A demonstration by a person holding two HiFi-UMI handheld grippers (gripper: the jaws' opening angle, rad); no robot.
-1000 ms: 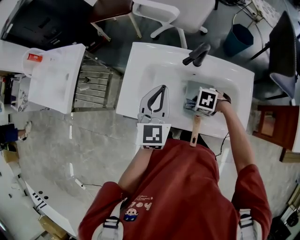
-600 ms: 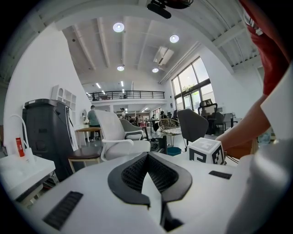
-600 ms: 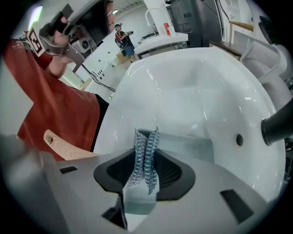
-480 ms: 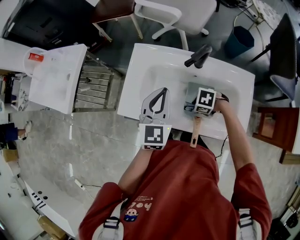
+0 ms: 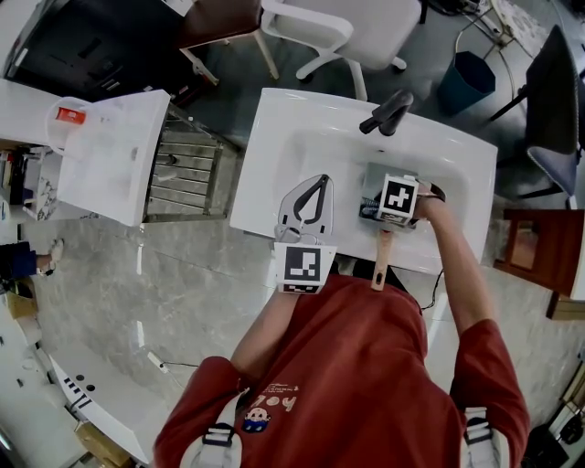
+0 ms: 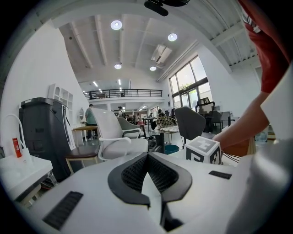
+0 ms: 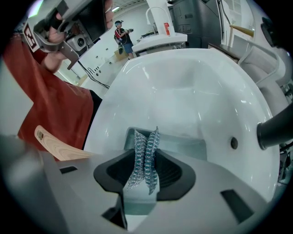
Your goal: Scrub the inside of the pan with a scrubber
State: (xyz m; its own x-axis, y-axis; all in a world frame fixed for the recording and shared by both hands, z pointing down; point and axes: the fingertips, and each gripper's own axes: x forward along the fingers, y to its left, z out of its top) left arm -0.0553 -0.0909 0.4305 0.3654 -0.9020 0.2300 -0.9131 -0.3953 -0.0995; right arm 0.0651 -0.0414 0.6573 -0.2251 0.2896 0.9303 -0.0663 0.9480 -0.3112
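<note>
Closest to me is the person's red shirt [image 5: 366, 366], with both arms reaching forward over the white sink [image 5: 274, 137]. The left tool [image 6: 147, 154] is clenched on nothing, its pads meeting at the tips; in the head view it hangs above the left front part of the basin, pointing away from the person and well apart from the pan [image 5: 373, 175]. The pan's wooden handle [image 5: 381, 256] sticks back toward the person across the sink's front edge. Just beyond it, the right tool [image 7: 145, 161] is clamped on the scrubber [image 7: 146, 139], a wad of silvery steel mesh pinched upright between the pads with its top poking out past them. This tool sits over the grey-green square pan, which lies down in the basin right of centre, and the scrubber points into it; I cannot tell whether the mesh touches the pan's floor. Behind the pan a black faucet [image 5: 388, 110] stands on the sink's far rim. Farther off I see a white chair [image 5: 329, 27] and a blue bin [image 5: 466, 78] on the floor
</note>
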